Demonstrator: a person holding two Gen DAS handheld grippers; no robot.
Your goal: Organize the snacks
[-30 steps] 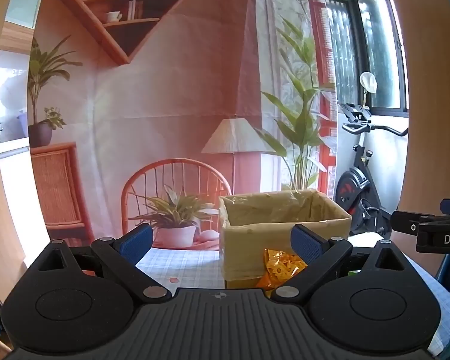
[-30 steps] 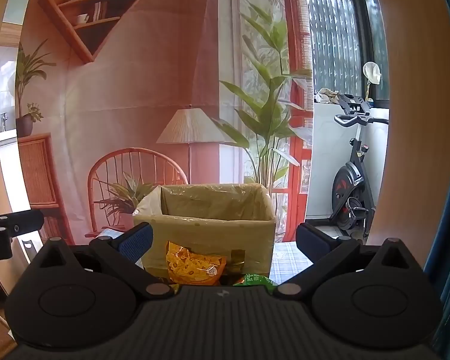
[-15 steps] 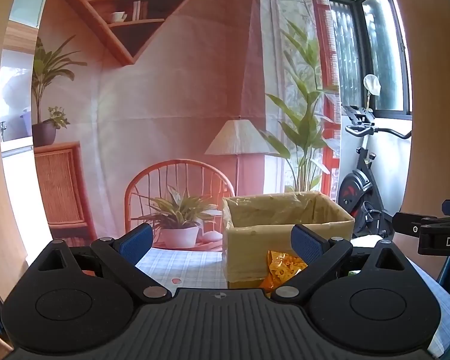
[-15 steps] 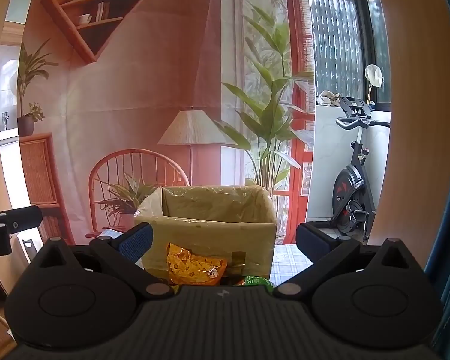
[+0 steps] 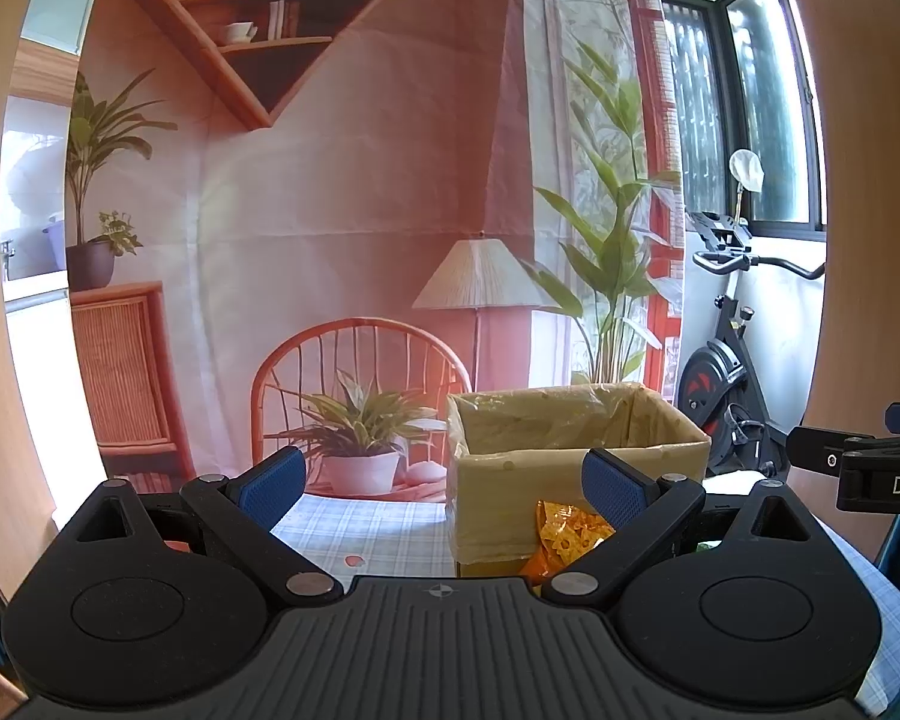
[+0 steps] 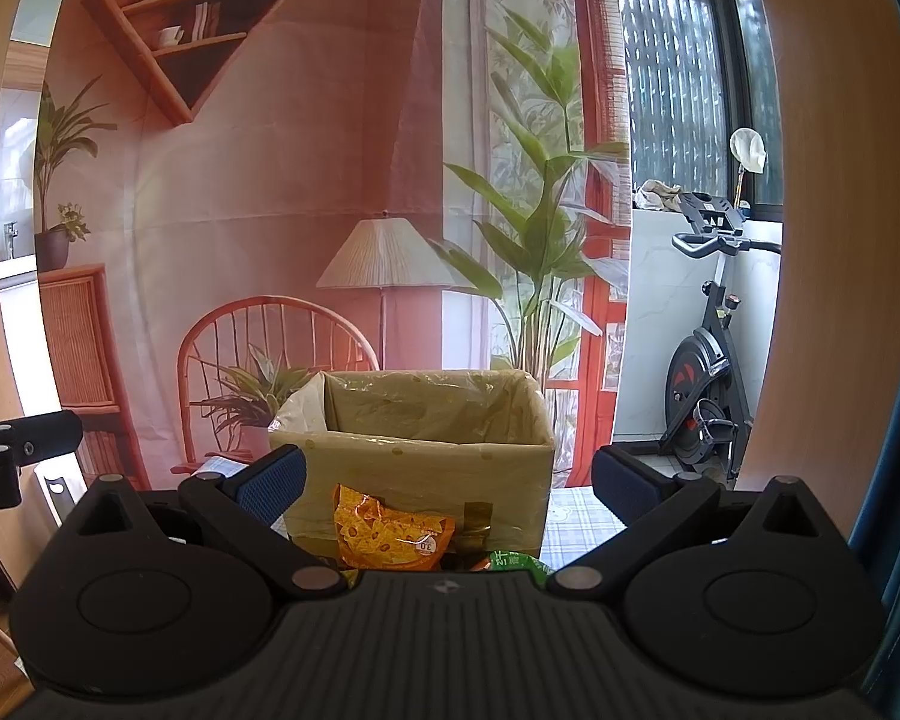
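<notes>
Two snacks I see, orange bag [image 6: 390, 534] and green pack [image 6: 513, 561], outside the box [image 6: 420, 462] at 12 o'clock; left gripper [image 5: 444, 486] and right gripper [image 6: 450, 477] spread wide, holding nothing. Barely started.

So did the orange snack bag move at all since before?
No. The orange snack bag sits against the front of the cardboard box, the same spot as before, and neither gripper touches it.

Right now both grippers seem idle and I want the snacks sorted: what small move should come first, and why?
Probably lower the right gripper toward the orange snack bag. Both grippers are open and empty, and the bag lies outside the cardboard box, nearly centred between that gripper's fingers.
</notes>
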